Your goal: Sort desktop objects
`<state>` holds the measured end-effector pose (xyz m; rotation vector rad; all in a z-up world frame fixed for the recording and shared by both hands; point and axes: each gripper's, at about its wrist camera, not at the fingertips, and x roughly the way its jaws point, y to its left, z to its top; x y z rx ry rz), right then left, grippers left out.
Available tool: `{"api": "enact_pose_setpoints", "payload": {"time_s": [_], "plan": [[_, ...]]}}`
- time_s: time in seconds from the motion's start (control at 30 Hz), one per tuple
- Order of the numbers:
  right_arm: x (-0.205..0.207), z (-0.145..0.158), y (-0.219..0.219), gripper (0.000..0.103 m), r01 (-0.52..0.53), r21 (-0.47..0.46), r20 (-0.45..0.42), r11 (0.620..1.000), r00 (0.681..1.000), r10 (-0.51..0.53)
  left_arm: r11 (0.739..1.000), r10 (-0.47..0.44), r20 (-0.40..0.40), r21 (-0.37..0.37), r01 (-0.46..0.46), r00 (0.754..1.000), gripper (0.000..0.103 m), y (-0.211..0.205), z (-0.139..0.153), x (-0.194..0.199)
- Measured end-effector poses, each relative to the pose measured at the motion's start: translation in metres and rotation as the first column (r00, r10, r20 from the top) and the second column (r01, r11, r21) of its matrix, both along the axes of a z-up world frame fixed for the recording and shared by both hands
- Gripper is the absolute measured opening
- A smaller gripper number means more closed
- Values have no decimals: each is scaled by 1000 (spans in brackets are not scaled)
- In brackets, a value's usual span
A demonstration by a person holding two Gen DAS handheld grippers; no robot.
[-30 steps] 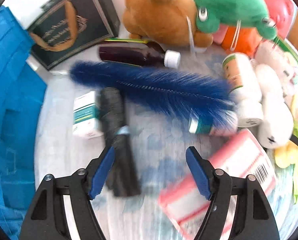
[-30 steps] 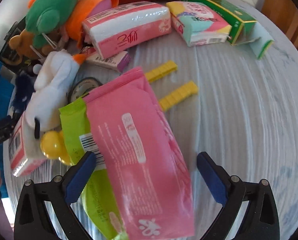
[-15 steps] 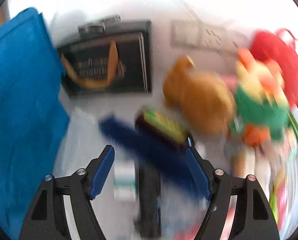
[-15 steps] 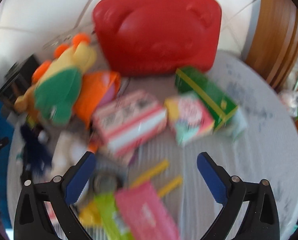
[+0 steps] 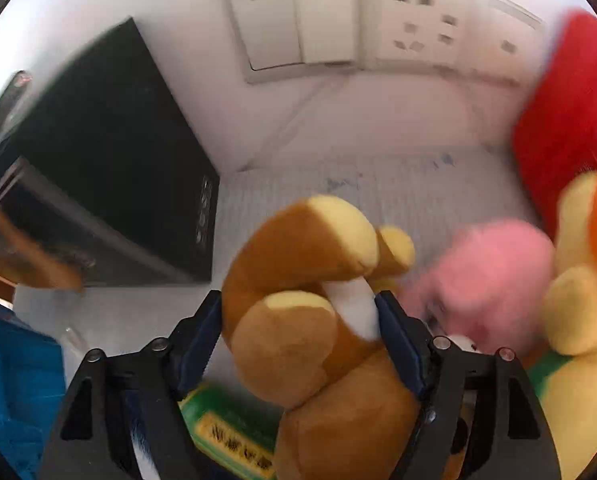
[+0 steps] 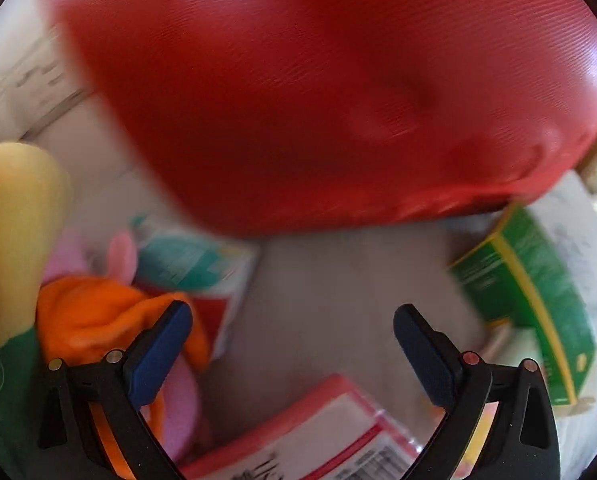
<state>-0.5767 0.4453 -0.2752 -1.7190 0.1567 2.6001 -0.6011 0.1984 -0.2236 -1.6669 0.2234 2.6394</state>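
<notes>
In the left wrist view my left gripper (image 5: 298,332) has its blue pads on either side of a brown plush bear (image 5: 310,320); the jaws stand wide and the bear fills the gap, so I cannot tell whether they grip it. A pink plush (image 5: 494,264) and a yellow-orange plush (image 5: 582,272) lie to the right. In the right wrist view my right gripper (image 6: 292,344) is open and empty, close in front of a red bag (image 6: 318,92). An orange and green plush (image 6: 98,320) is by its left finger.
A black box (image 5: 110,184) leans at the left, blue cloth (image 5: 14,384) at the lower left. Wall switches and sockets (image 5: 338,24) are behind. A green box (image 6: 530,304), a pink tissue pack (image 6: 318,436) and a teal pack (image 6: 190,260) surround the right gripper.
Both grippers have moved forward fast over the table. The left one has come up around the brown bear. The right one has closed in on the red bag.
</notes>
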Motion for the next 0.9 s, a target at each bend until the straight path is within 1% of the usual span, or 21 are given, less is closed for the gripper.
{"api": "enact_pose_setpoints", "payload": {"time_s": [0.03,0.07,0.1,0.17,0.2,0.23,0.27,0.3,0.33,0.37,0.43,0.47,0.5,0.57,0.63,0.7,0.77,0.8,0.9], "plan": [[9,-2,-6,102,-51,-33,25,998,998,52,1000,8,-2,-3,-8,1000,76,-5,2,14],[22,-2,-11,102,-95,-62,32,994,995,97,1000,18,0,-3,-18,1000,77,-11,4,25],[34,-1,-16,102,-127,-70,38,989,991,130,999,31,-2,10,-31,1000,77,-23,9,47],[66,2,-33,102,-216,-69,46,974,975,219,998,52,-15,24,-52,999,77,-36,17,76],[80,2,-41,102,-249,-68,57,966,966,253,999,48,-30,12,-47,998,77,-41,24,100],[98,0,-50,103,-292,-67,71,954,952,297,999,45,-40,9,-45,998,78,-42,29,116],[117,2,-61,103,-332,-37,66,943,940,333,999,43,-52,7,-43,998,78,-45,34,137],[138,6,-69,103,-353,-14,52,936,934,353,999,45,-59,3,-45,997,78,-47,38,154],[153,8,-71,103,-353,-40,54,935,933,355,999,48,-54,11,-48,997,78,-51,40,167],[167,8,-71,103,-352,-61,56,934,933,355,998,59,-43,35,-57,997,78,-56,42,186],[195,8,-75,103,-377,-79,68,923,921,382,998,53,-46,23,-52,998,78,-61,46,214],[209,8,-75,103,-379,-77,71,922,921,384,999,46,-46,17,-45,998,78,-60,48,224],[220,9,-73,103,-373,-85,71,924,923,379,999,43,-58,33,-41,997,78,-63,52,241],[238,18,-63,103,-330,-84,59,940,940,335,998,56,-86,42,-52,995,78,-67,62,264],[252,35,-49,103,-271,-76,15,960,962,273,997,68,-131,39,-64,989,78,-75,75,289],[263,51,-40,103,-230,-75,-21,970,973,229,997,69,-150,56,-61,986,78,-82,83,307],[277,69,-30,103,-193,-74,-61,978,980,189,995,70,-161,86,-57,984,78,-85,91,324],[279,76,-35,103,-182,-75,-72,980,982,177,994,69,-168,92,-54,983,78,-86,93,329],[307,93,-27,103,-171,-87,-104,982,981,161,993,56,-182,111,-36,982,78,-86,98,350]]}}
